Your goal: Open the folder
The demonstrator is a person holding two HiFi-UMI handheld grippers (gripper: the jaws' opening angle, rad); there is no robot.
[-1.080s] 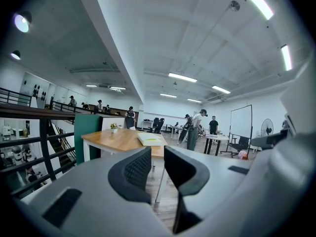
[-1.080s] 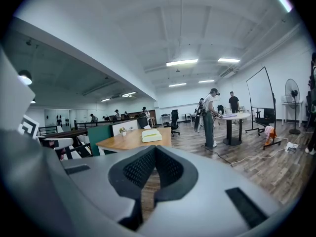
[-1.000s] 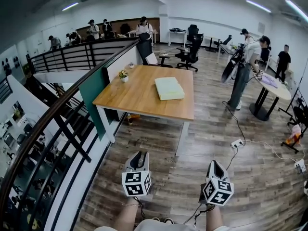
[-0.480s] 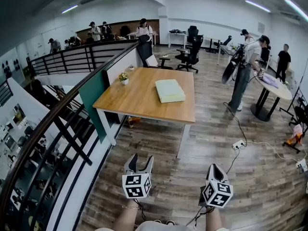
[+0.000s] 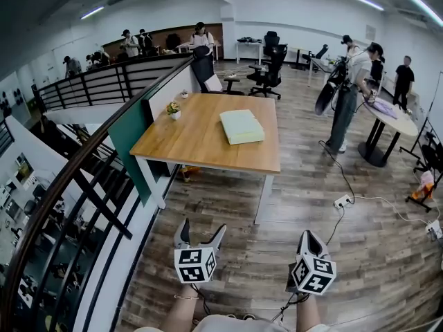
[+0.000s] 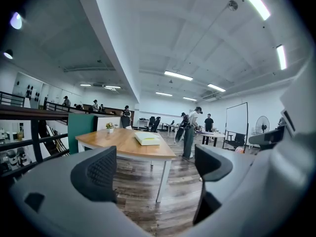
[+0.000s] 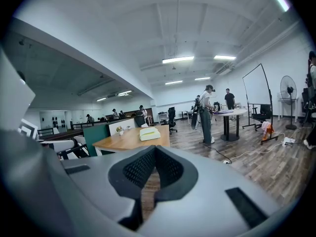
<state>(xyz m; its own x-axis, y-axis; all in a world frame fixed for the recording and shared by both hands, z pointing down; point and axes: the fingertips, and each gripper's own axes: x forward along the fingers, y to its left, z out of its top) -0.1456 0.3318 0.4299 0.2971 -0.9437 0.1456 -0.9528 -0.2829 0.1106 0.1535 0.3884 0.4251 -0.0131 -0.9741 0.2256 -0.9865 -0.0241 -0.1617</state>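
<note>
A pale green folder [image 5: 242, 126] lies shut and flat on the wooden table [image 5: 197, 147], well ahead of me across bare floor. It also shows in the left gripper view as a small folder [image 6: 147, 138] and in the right gripper view as a folder [image 7: 149, 134]. My left gripper [image 5: 201, 231] hangs low over the floor, far short of the table. Its jaws are opening and stand wide apart with nothing between them [image 6: 155, 168]. Beside it, my right gripper [image 5: 309, 240] is shut, its fingertips meeting on nothing [image 7: 155, 157].
A dark railing [image 5: 90, 158] and a green partition [image 5: 131, 133] border the table's left side. A small flower pot [image 5: 174, 109] stands at the table's far left corner. Office chairs [image 5: 270, 75] lie beyond; people stand by a round table [image 5: 391, 120]. A power strip [image 5: 341, 203] with cables lies on the floor at the right.
The left gripper's jaws have spread from nearly shut to wide open. Both grippers have stayed in about the same place, and the right one is still shut.
</note>
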